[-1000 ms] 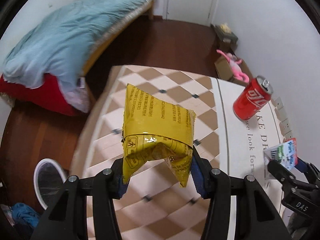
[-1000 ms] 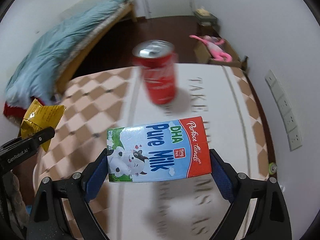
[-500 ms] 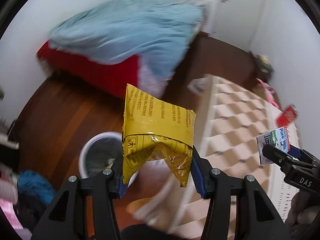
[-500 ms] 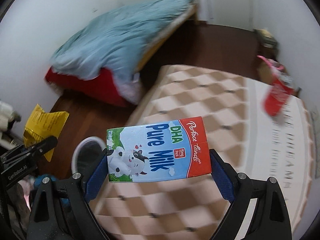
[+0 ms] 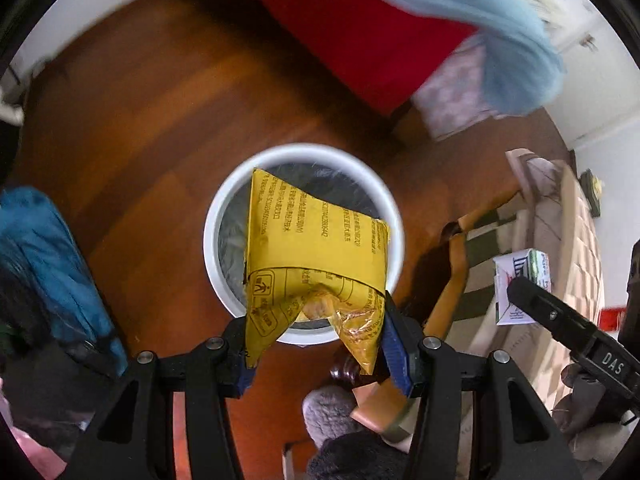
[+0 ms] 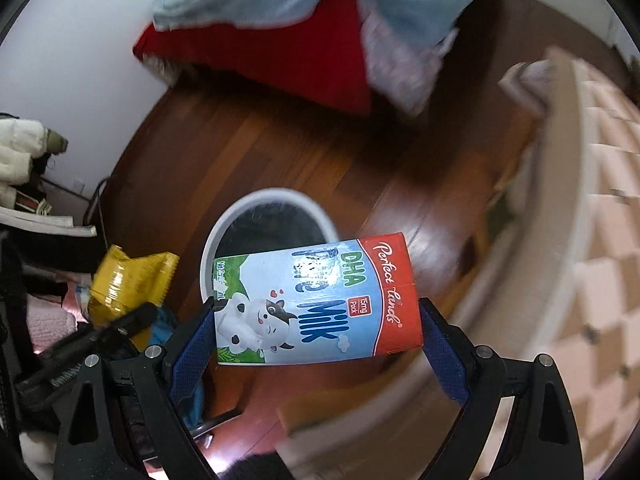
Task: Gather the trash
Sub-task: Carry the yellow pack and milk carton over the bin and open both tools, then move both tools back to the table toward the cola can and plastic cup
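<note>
My left gripper (image 5: 320,344) is shut on a yellow snack bag (image 5: 316,244) and holds it right above the white round trash bin (image 5: 224,208) with a dark liner on the wooden floor. My right gripper (image 6: 316,332) is shut on a blue and red milk carton (image 6: 316,304), held above the floor at the near edge of the same bin (image 6: 240,212). The carton also shows at the right of the left wrist view (image 5: 520,280). The snack bag shows at the left of the right wrist view (image 6: 128,280).
A bed with a red base (image 5: 360,28) and light blue blanket (image 5: 480,12) lies beyond the bin. The checkered table (image 6: 600,240) is at the right. Blue cloth (image 5: 52,264) and clutter lie at the left on the floor.
Both grippers have swung left and down, away from the table. The bin has come under the snack bag, and the milk carton has come to the bin's near edge.
</note>
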Action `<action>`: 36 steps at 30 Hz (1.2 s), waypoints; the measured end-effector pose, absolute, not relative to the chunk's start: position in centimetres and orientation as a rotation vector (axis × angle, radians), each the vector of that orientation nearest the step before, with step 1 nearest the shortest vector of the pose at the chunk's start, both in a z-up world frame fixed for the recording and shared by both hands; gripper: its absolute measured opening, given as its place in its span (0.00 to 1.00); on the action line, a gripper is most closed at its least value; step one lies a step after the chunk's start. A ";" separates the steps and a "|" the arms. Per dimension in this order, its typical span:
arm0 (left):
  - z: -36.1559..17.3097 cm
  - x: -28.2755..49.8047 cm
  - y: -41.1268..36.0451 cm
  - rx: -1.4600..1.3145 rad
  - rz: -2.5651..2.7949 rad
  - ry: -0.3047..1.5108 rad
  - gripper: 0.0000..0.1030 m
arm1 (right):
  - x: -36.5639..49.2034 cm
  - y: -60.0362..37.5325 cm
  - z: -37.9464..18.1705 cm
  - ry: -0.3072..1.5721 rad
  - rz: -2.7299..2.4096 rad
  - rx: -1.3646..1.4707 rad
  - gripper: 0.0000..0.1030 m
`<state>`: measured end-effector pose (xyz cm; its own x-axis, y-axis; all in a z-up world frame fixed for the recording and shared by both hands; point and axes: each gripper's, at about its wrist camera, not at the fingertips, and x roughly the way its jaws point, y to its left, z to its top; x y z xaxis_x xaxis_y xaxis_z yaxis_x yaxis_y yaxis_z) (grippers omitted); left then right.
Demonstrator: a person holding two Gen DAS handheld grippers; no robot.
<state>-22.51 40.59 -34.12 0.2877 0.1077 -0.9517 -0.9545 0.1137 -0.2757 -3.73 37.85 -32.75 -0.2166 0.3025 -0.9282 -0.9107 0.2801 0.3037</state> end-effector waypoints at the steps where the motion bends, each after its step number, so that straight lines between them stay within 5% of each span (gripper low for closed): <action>1: -35.1 -22.7 41.1 -1.198 0.980 0.960 0.49 | -4.2 38.8 -33.7 1.343 1.262 -0.648 0.92; 4: -37.5 -23.6 42.4 -1.255 0.979 0.975 0.63 | -4.8 40.8 -36.3 1.383 1.250 -0.677 0.92; 6: -38.8 -24.1 43.1 -1.290 0.981 0.960 0.93 | -5.0 42.2 -38.0 1.411 1.245 -0.691 0.92; 7: -39.1 -24.3 43.3 -1.301 0.989 0.956 0.96 | -5.2 42.6 -38.4 1.419 1.244 -0.695 0.92; 19: -37.5 -28.4 42.2 -1.149 1.237 1.004 0.96 | -6.7 45.8 -40.6 1.430 1.283 -0.693 1.00; 36: -30.2 -27.2 36.9 -0.919 1.272 1.012 0.96 | -9.8 36.8 -32.8 1.133 1.234 -0.865 1.00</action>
